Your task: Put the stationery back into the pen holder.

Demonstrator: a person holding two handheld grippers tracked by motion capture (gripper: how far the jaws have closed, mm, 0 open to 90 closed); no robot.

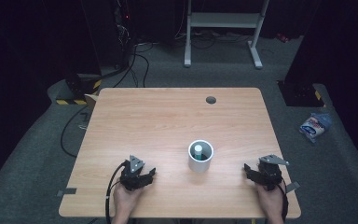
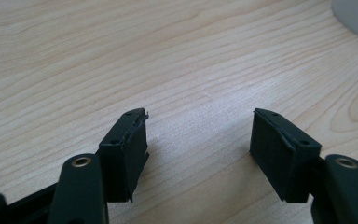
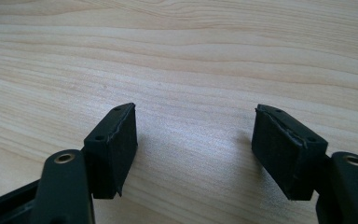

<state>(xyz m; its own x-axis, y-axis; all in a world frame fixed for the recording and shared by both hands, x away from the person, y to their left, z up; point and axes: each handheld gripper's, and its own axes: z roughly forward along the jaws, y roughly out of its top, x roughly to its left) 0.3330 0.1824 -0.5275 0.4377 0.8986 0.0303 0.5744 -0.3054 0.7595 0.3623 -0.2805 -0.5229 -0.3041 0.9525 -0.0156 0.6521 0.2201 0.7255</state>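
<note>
White cup [image 1: 200, 157] stands on the wooden table [image 1: 168, 116] near its near edge, between the left gripper [image 1: 143, 178] and right gripper [image 1: 251, 171], apart from both; each gripper's jaws are spread, empty.

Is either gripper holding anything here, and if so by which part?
Nothing is held. The left gripper and right gripper are open over bare table.
</note>
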